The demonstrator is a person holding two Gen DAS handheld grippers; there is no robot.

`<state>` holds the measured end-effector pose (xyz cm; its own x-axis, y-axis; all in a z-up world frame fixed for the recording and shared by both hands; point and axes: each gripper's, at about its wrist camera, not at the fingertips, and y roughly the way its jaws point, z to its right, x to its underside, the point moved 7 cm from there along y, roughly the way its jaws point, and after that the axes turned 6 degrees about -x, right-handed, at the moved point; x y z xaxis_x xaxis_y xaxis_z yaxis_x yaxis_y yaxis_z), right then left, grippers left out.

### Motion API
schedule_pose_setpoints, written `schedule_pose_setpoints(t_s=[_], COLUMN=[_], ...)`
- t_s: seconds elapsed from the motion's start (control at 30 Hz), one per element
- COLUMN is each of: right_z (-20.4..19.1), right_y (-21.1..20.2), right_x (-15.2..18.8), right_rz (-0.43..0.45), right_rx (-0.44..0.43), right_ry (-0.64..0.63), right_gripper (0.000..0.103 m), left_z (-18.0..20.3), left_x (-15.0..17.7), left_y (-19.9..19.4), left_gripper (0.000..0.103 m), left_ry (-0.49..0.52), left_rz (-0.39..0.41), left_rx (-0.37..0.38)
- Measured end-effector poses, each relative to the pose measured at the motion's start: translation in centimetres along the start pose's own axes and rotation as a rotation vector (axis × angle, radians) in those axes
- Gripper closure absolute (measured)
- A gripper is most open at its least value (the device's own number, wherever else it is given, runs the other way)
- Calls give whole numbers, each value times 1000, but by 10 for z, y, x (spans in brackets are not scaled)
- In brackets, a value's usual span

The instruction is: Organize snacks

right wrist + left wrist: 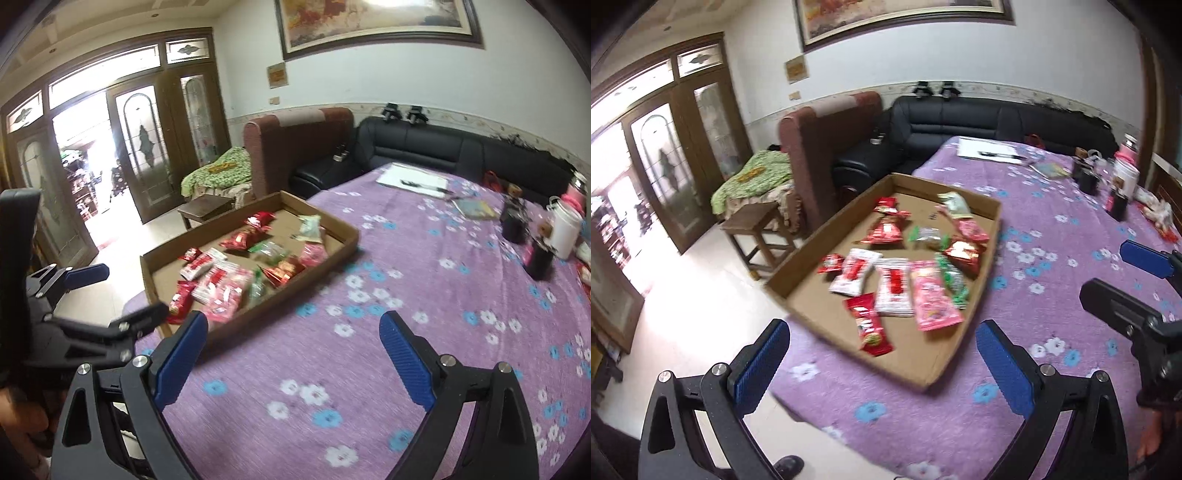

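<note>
Holding both tools above the purple flowered tabletop (pixel 1052 229), you have nothing gripped in either one. Your left gripper (pixel 882 365) fills the bottom of the left wrist view with its jaws spread wide and empty, the blue pads framing the near end of the cardboard tray (pixel 812 236). Your right gripper (pixel 291 354) sits at the bottom of the right wrist view, jaws likewise spread wide with only tablecloth between them. The tray lies in the middle of the left wrist view, toward the edge of the tabletop nearest the floor, and the snack packets (pixel 908 266) are scattered loose across its floor: red ones toward the upper and lower ends, white-and-red ones at the centre, a pink packet (pixel 932 295) beside a green one at the right. In the right wrist view the same tray (pixel 343 243) sits left of centre. At the far right of that frame stand a white container (pixel 565 230) and dark jars (pixel 513 218); papers (pixel 410 181) lie near the upper centre, before a black sofa (pixel 424 147).
</note>
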<state>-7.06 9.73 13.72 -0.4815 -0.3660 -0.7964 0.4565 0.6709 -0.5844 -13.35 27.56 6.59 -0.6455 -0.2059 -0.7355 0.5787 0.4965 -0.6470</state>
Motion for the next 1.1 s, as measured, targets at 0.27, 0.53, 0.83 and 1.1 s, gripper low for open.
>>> schedule_pose_setpoints(t_s=[0.27,0.53,0.83,1.1], right_z=[-22,-18,-13,-12], right_y=[11,12,9,7], right_x=[-19,-18,-16,-16], right_rz=[10,6,5,6], right_rx=[-28,-25,-12,-8], right_ry=[-49,-46,-47,-52], right_gripper=[9,9,9,9], left_z=[-37,-39,-37,-35], left_x=[-12,-10,-12,-13], left_y=[-17,-16,-22,-27], left_gripper=[1,1,1,1], left_ry=[-112,-172,-139,-103], left_rz=[56,36,62,87], left_rx=[11,76,25,-34])
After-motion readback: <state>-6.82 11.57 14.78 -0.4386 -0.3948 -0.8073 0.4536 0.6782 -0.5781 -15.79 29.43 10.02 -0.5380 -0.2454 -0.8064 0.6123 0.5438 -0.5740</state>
